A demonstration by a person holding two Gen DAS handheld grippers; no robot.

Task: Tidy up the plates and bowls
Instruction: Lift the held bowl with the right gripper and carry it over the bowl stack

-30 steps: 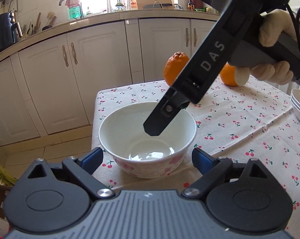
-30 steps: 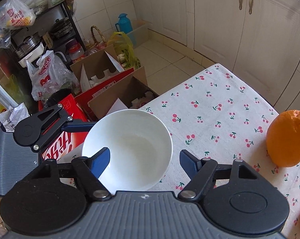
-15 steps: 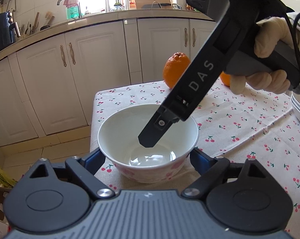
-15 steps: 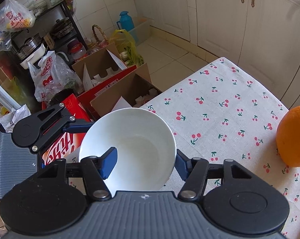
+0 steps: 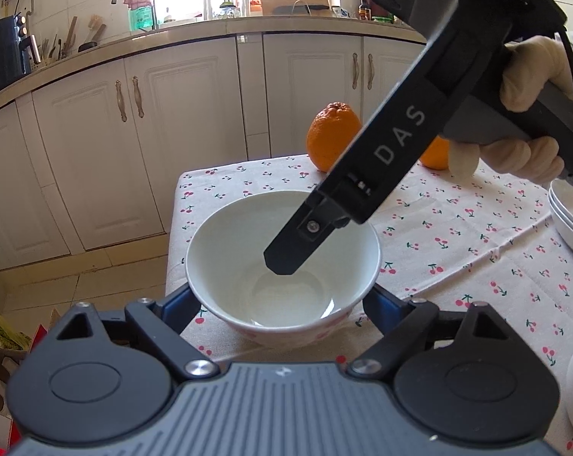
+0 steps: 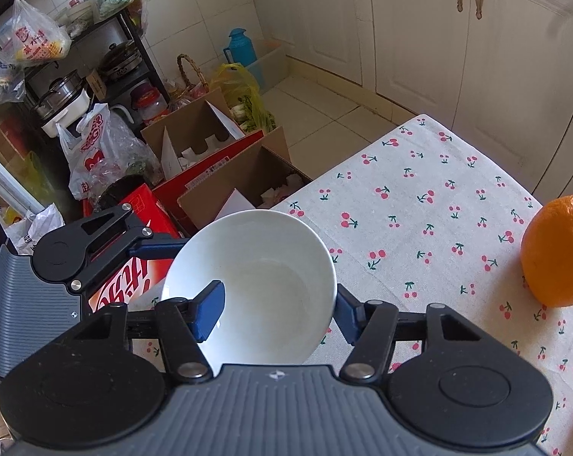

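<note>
"DAS" marks the right gripper (image 5: 286, 262), one finger inside the bowl (image 5: 282, 266); left gripper (image 5: 280, 304) wide, straddling it at the table (image 5: 457, 266) corner.

"DAS" in pale caps runs along the black arm of the right gripper (image 5: 282, 262), seen from left wrist cam. Red carton (image 6: 130, 281) on the floor shows white script lettering, partly hidden, not fully legible. Plastic bags (image 6: 92, 144) carry red print w/ Chinese chars, too blurred to read; no numbers legible elsewhere.
</note>
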